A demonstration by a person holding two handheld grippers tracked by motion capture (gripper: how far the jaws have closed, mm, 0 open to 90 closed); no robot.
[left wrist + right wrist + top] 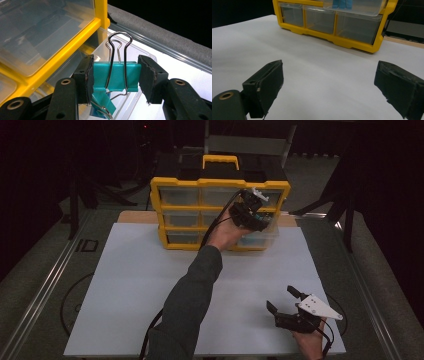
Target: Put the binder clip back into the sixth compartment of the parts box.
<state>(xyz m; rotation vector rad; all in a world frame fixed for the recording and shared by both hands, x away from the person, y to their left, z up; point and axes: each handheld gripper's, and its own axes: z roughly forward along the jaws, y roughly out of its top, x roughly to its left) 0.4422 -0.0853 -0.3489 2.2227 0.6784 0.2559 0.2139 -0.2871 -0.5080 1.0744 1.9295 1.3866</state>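
- A teal metal binder clip with silver wire handles was gripped betw. the black pads of the left gripper; its body was pressed from both sides, jaws roughly half closed.
- The clip was held over a pulled-out clear plastic drawer of the yellow-framed organiser cabinet with a black top; whether it touched the drawer couldn't be told.
- A second teal clip was seen below the first, partly hidden by the left jaw and cut off at the bottom edge of the left gripper view.
- In the high view the left gripper was seen at the cabinet's right-hand drawers; the clip itself was blocked by the gripper and hand, and the dim light left drawer contents unclear.
- The right gripper was held low over the white table sheet, well apart from the cabinet; its jaws were wide apart, nothing betw. them.
- In the right gripper view, something blue was seen in the protruding drawer, cut off by the top edge; too cropped to identify.
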